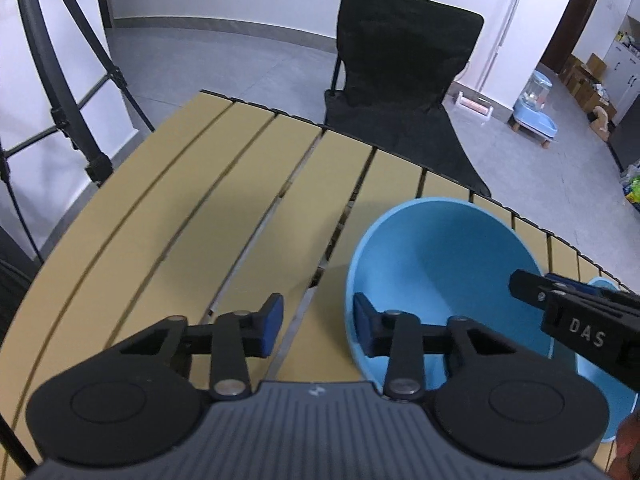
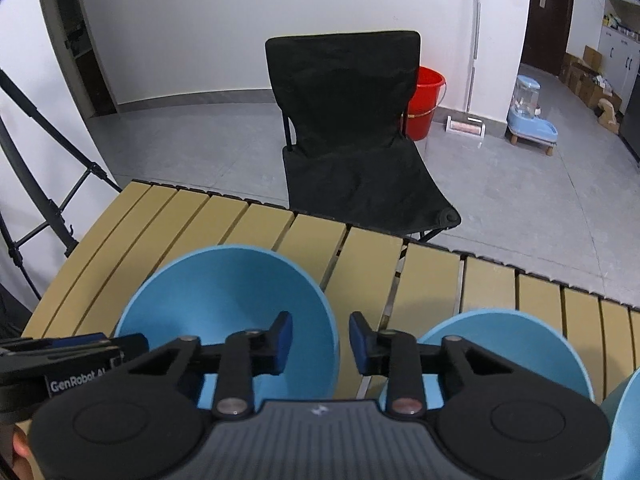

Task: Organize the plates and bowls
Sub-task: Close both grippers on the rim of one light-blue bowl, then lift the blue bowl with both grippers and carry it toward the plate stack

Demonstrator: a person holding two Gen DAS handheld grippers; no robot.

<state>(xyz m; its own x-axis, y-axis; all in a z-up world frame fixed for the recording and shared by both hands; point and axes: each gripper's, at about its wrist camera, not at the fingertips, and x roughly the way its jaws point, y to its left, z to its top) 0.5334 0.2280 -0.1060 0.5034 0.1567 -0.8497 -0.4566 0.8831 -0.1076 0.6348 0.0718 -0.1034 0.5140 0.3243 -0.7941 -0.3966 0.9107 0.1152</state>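
Bowl (image 1: 448, 256) rim sits between left tool's (image 1: 319, 325) pads; ungripped.

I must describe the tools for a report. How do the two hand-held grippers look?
Both look alike: the left hand-held gripper and the right hand-held gripper have black linkage arms with silver rivets, round black side discs, a ribbed dark grey body with a small logo, and blue pads. White lettering marks their sides. No cables or sleeves show.

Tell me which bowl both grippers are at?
Leftmost bowl: left gripper and right gripper each straddle its rim. Middle bowl and right bowl have none.
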